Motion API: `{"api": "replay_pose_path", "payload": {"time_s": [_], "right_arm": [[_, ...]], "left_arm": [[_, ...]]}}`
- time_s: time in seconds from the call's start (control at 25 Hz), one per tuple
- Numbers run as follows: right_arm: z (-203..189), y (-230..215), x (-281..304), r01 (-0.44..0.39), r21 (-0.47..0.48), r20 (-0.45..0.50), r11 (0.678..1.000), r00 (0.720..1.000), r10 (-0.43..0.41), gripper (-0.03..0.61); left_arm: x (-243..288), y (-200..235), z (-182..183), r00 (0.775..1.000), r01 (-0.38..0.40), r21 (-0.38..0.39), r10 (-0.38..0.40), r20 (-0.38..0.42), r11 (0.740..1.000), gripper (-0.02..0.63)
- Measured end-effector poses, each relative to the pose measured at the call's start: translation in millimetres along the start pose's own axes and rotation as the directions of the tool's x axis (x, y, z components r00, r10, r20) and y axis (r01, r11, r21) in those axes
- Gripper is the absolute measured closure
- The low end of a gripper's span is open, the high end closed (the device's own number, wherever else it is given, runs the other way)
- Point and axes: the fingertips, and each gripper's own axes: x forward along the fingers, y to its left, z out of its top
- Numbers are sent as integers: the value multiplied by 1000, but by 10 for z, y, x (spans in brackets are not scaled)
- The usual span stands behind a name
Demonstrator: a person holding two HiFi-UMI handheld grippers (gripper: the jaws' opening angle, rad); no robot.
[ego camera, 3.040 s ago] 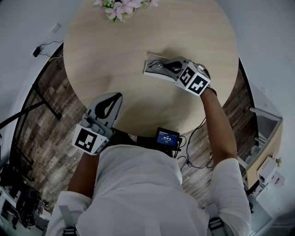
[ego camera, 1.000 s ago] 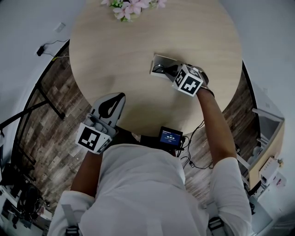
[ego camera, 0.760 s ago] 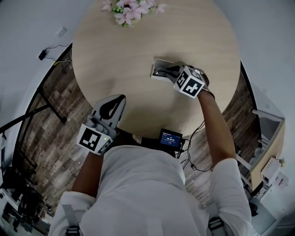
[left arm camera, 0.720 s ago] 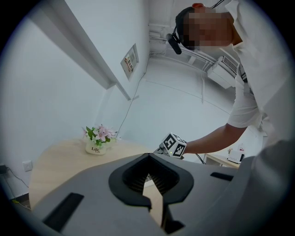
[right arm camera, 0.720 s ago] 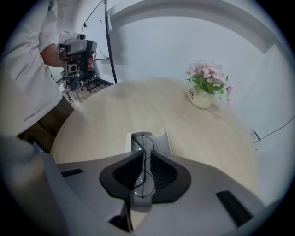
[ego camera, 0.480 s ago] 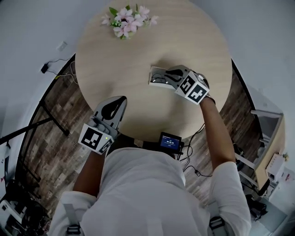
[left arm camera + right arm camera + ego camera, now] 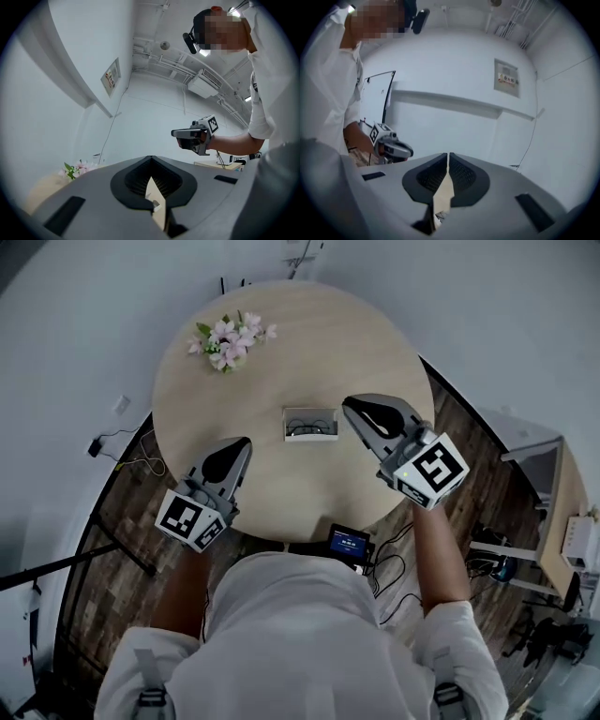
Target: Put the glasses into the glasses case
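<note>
The white glasses case (image 7: 310, 424) lies open near the middle of the round wooden table (image 7: 216, 399), with the dark glasses (image 7: 309, 429) inside it. My right gripper (image 7: 354, 409) hangs just right of the case, apart from it, jaws shut and empty. My left gripper (image 7: 234, 446) is over the table's near left part, also shut on nothing. Both gripper views point up at walls and ceiling; neither shows the case. The left gripper view shows the right gripper (image 7: 193, 136), and the right gripper view shows the left gripper (image 7: 392, 145).
A bunch of pink flowers (image 7: 228, 338) lies at the table's far left. A small lit screen (image 7: 349, 542) sits at the near edge by the person's body. Wood flooring, cables and furniture (image 7: 548, 512) surround the table.
My right gripper has lifted off the case and drawn back to the right; the glasses stay in the case. The head view has pulled back. The left gripper has barely moved.
</note>
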Motion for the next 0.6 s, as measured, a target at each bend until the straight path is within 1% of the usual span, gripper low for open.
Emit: {"api": "replay_pose_path", "payload": {"time_s": [0.08, 0.16, 0.24, 0.32, 0.44, 0.6], "right_arm": [[284, 1, -347, 60, 34, 110, 998, 992, -63, 549], [515, -9, -731, 133, 71, 210, 989, 967, -145, 551], [697, -10, -1138, 211, 117, 296, 970, 925, -237, 551], [820, 9, -1533, 282, 167, 358, 945, 876, -325, 552], [881, 92, -2063, 366, 231, 402, 901, 808, -431, 554], [750, 301, -2689, 468, 275, 401, 840, 738, -542, 554]], "left_arm": [[19, -65, 117, 1000, 5, 14, -5, 18, 1000, 600], [27, -172, 234, 999, 11, 29, -12, 35, 1000, 600], [17, -323, 350, 999, 20, 48, -22, 45, 999, 600], [-7, -500, 475, 998, 25, 75, -29, 53, 997, 600], [-73, -771, 662, 998, 24, 104, -31, 63, 994, 600], [-254, -1160, 843, 997, 4, 141, -15, 74, 990, 600]]}}
